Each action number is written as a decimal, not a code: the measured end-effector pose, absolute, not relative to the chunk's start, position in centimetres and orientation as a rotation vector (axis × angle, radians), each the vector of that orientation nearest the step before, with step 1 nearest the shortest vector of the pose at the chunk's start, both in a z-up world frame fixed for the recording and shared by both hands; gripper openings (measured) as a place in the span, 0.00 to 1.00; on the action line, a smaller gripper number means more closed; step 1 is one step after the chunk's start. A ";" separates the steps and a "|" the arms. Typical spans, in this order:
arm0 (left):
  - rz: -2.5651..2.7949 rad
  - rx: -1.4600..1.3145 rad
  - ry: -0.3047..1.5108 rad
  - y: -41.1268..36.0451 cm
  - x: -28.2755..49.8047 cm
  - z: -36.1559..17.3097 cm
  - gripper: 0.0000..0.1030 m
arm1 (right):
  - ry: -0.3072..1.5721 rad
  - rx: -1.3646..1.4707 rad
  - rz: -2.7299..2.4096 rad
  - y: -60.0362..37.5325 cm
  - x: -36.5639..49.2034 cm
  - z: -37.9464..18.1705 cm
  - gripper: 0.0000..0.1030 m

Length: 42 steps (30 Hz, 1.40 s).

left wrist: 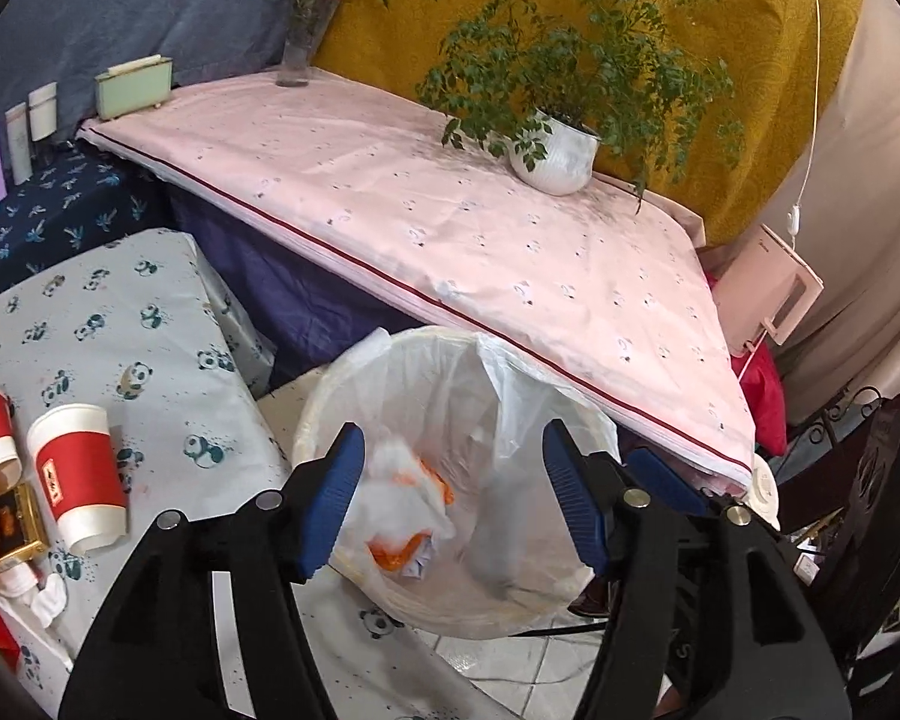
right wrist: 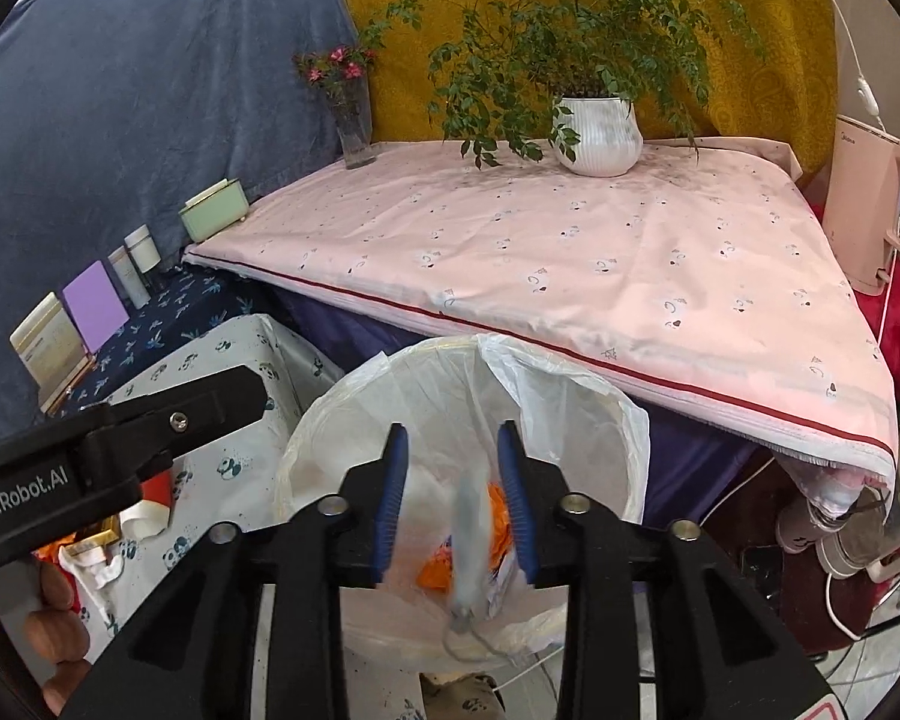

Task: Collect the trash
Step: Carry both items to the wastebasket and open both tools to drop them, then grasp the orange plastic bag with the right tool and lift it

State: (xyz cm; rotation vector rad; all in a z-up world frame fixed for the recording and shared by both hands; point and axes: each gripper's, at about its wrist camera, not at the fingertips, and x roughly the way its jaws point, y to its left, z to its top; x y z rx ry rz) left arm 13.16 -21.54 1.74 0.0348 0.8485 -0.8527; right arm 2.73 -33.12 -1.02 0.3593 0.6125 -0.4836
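The right tool [right wrist: 455,510] hangs half-open over the trash bin [right wrist: 621,420] — a blurred grey item [right wrist: 468,546] upright between its jaws, grip unclear; the left tool [left wrist: 453,501] gapes empty.

Soft even daylight, faint shadows, fisheye-bent edges (dark corners), sharp focus

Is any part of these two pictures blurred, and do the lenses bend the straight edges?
Right wrist view: a pale grey item between the right gripper fingers is smeared by motion blur; the rest is sharp. Left wrist view: a similar grey smear shows inside the lined bin. Both views: fisheye distortion curves the pink tablecloth's red edge, and the corners are black.
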 end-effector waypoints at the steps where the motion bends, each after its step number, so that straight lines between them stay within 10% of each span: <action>1: -0.848 0.037 0.849 -21.5 13.3 1.7 0.57 | 0.612 0.360 -0.482 -33.0 2.8 -1.0 0.32; 42: -0.249 -0.142 0.835 6.0 15.9 0.0 0.66 | 0.646 0.192 -0.113 -12.8 9.3 2.0 0.43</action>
